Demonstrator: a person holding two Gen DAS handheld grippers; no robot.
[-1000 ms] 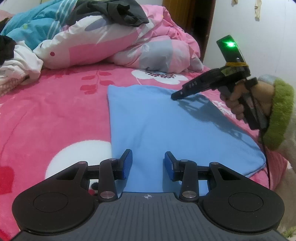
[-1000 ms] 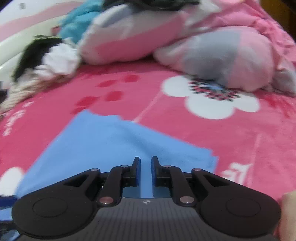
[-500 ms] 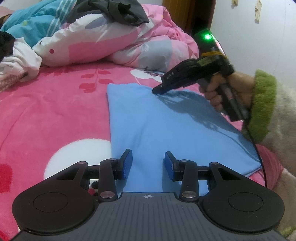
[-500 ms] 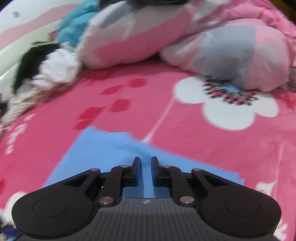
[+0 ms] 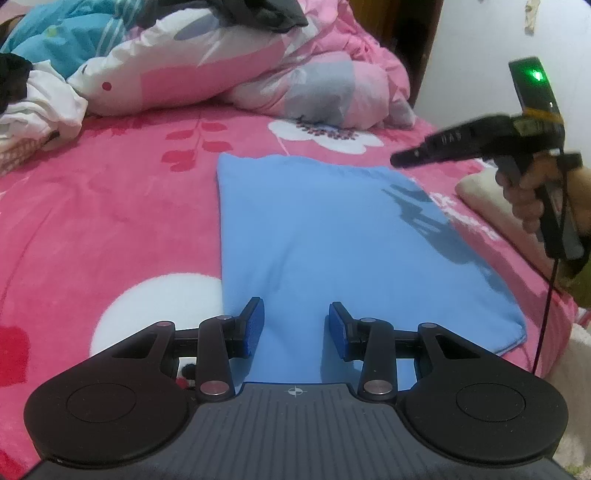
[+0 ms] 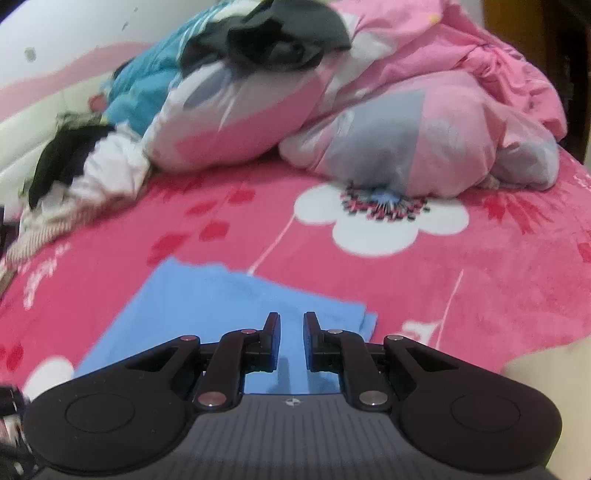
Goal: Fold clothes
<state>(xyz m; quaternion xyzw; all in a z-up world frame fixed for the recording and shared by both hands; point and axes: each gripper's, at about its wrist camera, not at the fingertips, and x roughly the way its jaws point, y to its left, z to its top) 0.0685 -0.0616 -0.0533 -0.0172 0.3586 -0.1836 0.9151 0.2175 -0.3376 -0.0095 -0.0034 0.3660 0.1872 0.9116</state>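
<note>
Since half a second ago the right claw (image 5: 400, 159) has drawn back from the far edge of the blue garment (image 5: 343, 251) and now hangs off its far right corner, above the pink bedspread (image 5: 92, 206), apart from the cloth; its shadow falls on the garment's right half. The left claw (image 5: 295, 326) has kept its place over the near edge. The garment lies flat as a folded rectangle in the middle of the bed, its near right corner close to the bed's edge. Behind it a pink and grey quilt (image 5: 258, 70) is heaped with a dark garment (image 6: 280, 35) on top, and a pile of white and black clothes (image 6: 92, 166) sits far left; nothing lies on the blue cloth. The left claw stands partly open, its blue pads (image 5: 255, 325) over the fabric with nothing gripped. The right claw shows a narrow gap, empty, its jaws barely parted.
</note>
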